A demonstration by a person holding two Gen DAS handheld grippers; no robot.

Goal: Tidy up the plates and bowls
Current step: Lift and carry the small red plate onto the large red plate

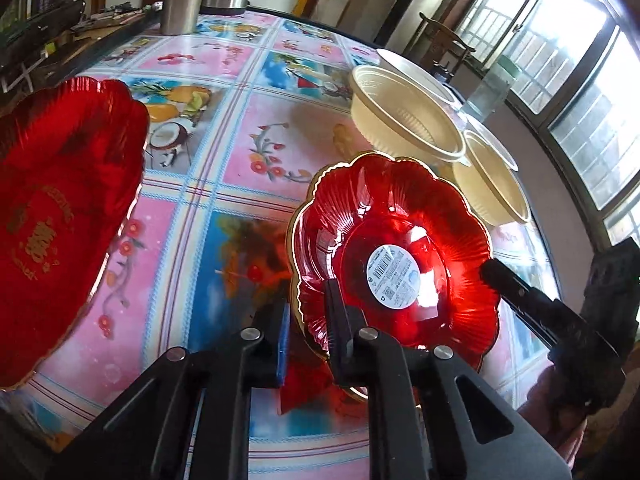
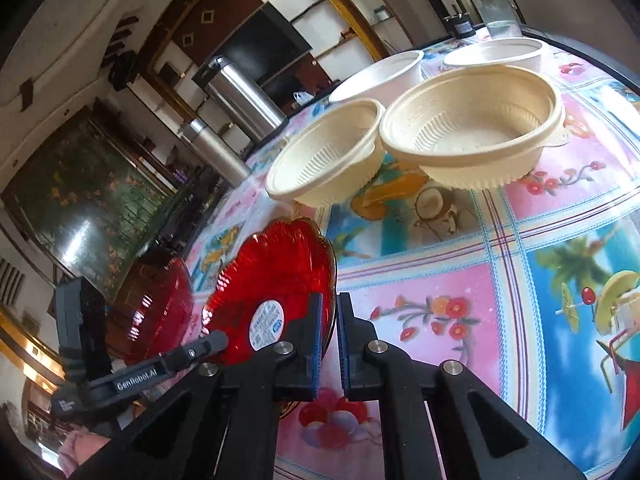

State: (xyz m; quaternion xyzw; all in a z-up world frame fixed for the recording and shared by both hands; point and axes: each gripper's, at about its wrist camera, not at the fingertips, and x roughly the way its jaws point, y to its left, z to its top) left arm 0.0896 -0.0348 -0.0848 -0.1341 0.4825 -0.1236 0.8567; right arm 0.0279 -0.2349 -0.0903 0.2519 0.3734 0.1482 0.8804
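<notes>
Red plate [image 1: 396,256] pinched at its rim by both claws [image 1: 308,320] [image 2: 329,328], beige bowls [image 2: 472,128] beyond.

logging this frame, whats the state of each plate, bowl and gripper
small red plate: tilted, rim clamped by both grippers
large red plate: untouched, apart from the small one
cream bowls: upright, empty, untouched
left gripper: shut on small red plate
right gripper: shut on small red plate
</notes>
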